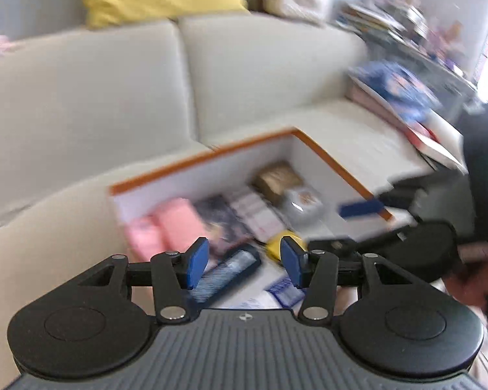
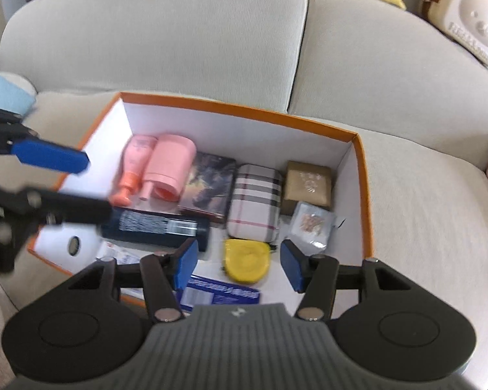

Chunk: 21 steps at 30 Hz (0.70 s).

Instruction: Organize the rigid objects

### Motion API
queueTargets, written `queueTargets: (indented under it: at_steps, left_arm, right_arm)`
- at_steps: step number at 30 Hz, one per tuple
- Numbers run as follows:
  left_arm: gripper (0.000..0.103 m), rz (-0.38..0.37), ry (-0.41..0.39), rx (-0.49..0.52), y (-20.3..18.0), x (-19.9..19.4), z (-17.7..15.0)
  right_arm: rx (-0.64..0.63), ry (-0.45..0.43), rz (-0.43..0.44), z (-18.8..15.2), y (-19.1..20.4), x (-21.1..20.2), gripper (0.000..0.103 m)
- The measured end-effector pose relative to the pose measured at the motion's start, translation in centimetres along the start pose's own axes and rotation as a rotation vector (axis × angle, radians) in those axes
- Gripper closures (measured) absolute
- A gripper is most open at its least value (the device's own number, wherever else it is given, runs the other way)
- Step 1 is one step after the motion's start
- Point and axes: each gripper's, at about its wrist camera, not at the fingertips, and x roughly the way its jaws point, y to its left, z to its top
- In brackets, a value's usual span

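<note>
Both grippers, left gripper [image 1: 244, 265] and right gripper [image 2: 239, 268], are held spread (nothing pinched) over the box [image 2: 363, 162]; packing seems underway, and the yellow case [image 2: 246, 261] at 12 o'clock could be tidied next.

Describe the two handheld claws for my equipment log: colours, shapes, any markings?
Both look alike. The left claw and right claw each have two blue, flat rectangular pads on black linkage arms with silver pivot pins. Behind sit two round black discs flanking a grey ribbed body with a small white logo. No cables are clearly visible.
</note>
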Motion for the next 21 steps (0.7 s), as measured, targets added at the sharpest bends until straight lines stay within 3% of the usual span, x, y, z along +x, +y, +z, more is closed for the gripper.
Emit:
queueTargets:
  at_steps: [9, 13, 18, 21]
  left_arm:
    - [0.043, 0.259, -0.163, -0.183, 1.7, -3.1, -4.3]
    - [0.035, 0.360, -0.228, -0.187, 1.6, -3.8, -5.4]
    - [0.018, 0.405, -0.298, -0.183, 1.1, -4.2, -6.2]
    - [0.014, 0.440, -0.306, -0.223, 1.0, -3.8, -6.8]
  right_arm:
    - [0.136, -0.127, -0.018, -3.0, 3.6, -2.0, 0.039]
    - [0.155, -0.193, -0.044, -3.7, 5.0, -3.1, 0.030]
    - [0.115, -0.271, -0.088, -5.0, 6.5, -3.9, 0.022]
    - [0.086, -0.301, -0.120, -5.9, 7.1, -4.3, 0.020]
